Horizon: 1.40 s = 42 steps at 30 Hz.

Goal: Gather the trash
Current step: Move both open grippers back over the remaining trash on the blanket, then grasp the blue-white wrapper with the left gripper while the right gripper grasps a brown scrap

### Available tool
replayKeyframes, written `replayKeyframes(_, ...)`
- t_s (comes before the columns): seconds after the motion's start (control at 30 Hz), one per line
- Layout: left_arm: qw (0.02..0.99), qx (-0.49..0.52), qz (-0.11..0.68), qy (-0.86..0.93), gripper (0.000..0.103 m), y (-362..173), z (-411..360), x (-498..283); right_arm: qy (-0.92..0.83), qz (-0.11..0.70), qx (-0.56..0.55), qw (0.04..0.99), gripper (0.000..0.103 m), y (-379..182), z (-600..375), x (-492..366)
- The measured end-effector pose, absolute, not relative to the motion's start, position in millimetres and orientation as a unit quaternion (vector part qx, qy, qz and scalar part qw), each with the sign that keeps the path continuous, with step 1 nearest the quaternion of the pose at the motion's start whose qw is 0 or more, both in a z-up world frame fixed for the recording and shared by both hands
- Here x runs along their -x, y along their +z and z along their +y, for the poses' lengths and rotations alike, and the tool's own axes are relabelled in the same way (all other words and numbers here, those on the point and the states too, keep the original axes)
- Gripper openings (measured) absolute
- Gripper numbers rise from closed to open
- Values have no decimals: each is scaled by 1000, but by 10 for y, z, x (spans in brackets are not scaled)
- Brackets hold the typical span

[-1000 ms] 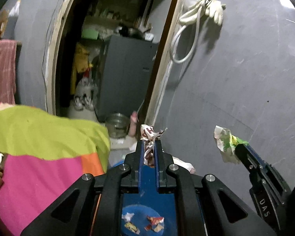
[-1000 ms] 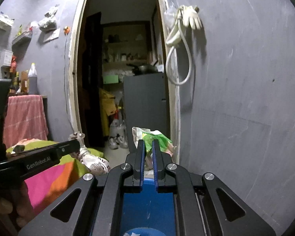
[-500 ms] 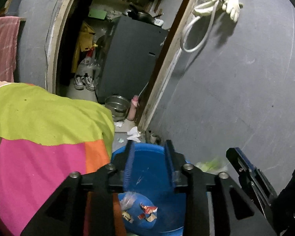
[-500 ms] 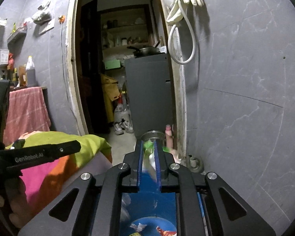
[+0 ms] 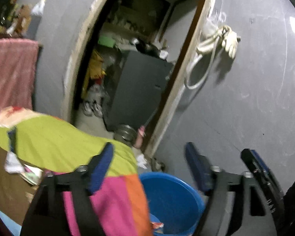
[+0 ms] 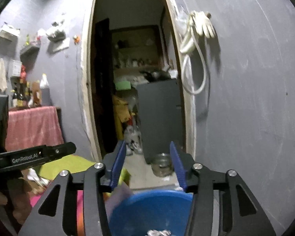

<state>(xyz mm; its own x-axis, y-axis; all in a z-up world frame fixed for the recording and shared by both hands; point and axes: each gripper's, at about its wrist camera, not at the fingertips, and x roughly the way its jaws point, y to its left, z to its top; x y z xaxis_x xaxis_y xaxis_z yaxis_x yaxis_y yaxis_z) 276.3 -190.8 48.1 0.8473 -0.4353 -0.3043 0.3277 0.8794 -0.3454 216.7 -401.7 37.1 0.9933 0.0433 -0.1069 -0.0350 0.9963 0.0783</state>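
Both jaws just opening, nothing between: left gripper (image 5: 147,167) wide, right gripper (image 6: 147,163) abt half. Sitting below both: blue bucket (image 5: 179,192), scraps inside. Heading next for wrappers (image 5: 23,169) on bedspread (image 5: 55,137); staying open, approaching low, pinching centre.

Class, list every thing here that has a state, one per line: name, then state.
Left claw: open, empty, just opened.
Right claw: open, empty, just opened.
Round blue plastic tub: upright, scraps inside.
Doorway: open.
White rubber glove: hanging on wall.
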Motion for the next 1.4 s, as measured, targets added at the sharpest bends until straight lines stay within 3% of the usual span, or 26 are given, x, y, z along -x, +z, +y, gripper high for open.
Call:
replayKeyframes(0.03, 953, 143, 182, -196, 84, 518, -1820, -2724, 24, 48, -36, 998, 55, 427, -3956, -2146)
replayKeyframes(0.1, 959, 143, 164, -180, 92, 598, -1604, -2631, 32, 34, -33, 998, 74, 511, -3852, -2097)
replayKeyframes(0.2, 966, 142, 147, -162, 101, 670, -1304, -2499, 46, 15, -28, 998, 81, 637, -3655, -2035)
replayKeyframes(0.47, 976, 134, 122, -116, 101, 733, -634, -2201, 81, -7, -36, 996, 103, 769, -3137, -1950)
replayKeyframes(0.93, 981, 132, 134, -48, 101, 494, 211, -1941, 118, -4, -26, 993, 103, 592, -2423, -1908)
replayKeyframes(1.3, 964, 119, 230, -55, 101, -55, 406, -2379, 132, 97, -4, 987, 103, 137, -2028, -2369)
replayKeyframes(1.4, 956, 119, 260, -64, 100, -199, 408, -2532, 138, 131, -3, 982, 94, 19, -1975, -2537)
